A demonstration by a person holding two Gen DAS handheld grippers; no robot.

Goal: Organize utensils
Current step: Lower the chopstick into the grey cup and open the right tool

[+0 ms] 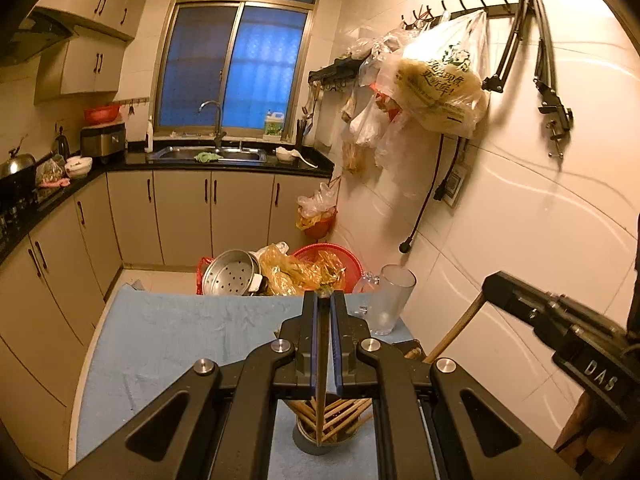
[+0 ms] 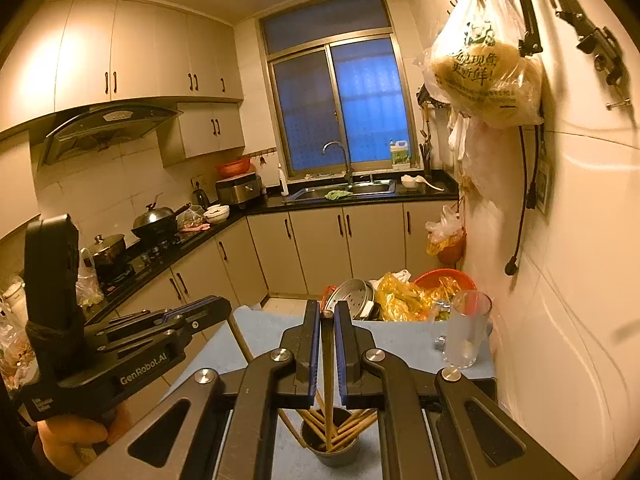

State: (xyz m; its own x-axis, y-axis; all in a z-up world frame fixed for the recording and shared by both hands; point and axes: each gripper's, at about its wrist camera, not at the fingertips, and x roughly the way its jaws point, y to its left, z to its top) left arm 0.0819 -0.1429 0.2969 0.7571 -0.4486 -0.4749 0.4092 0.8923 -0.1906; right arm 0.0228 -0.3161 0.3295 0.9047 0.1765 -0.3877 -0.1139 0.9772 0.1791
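Observation:
A grey cup (image 1: pixel 305 442) (image 2: pixel 340 458) full of wooden chopsticks stands on the blue cloth (image 1: pixel 180 340) (image 2: pixel 264 332) just below both grippers. My left gripper (image 1: pixel 324 298) is shut on one chopstick (image 1: pixel 322 344), which hangs nearly upright with its lower end in the cup's mouth. My right gripper (image 2: pixel 329 309) is shut on another chopstick (image 2: pixel 328 352), whose lower end is also in the cup. Each gripper shows in the other's view: the right gripper (image 1: pixel 490 284) with its slanting chopstick (image 1: pixel 456 328), and the left gripper (image 2: pixel 224 304) held by a hand.
An empty clear glass (image 1: pixel 390 300) (image 2: pixel 466 332) stands at the cloth's far right corner by the tiled wall. Behind the table's far edge are a steel steamer pot (image 1: pixel 230 276), yellow bags and a red basket (image 1: pixel 340 256). Plastic bags (image 1: pixel 440 80) hang on the right wall.

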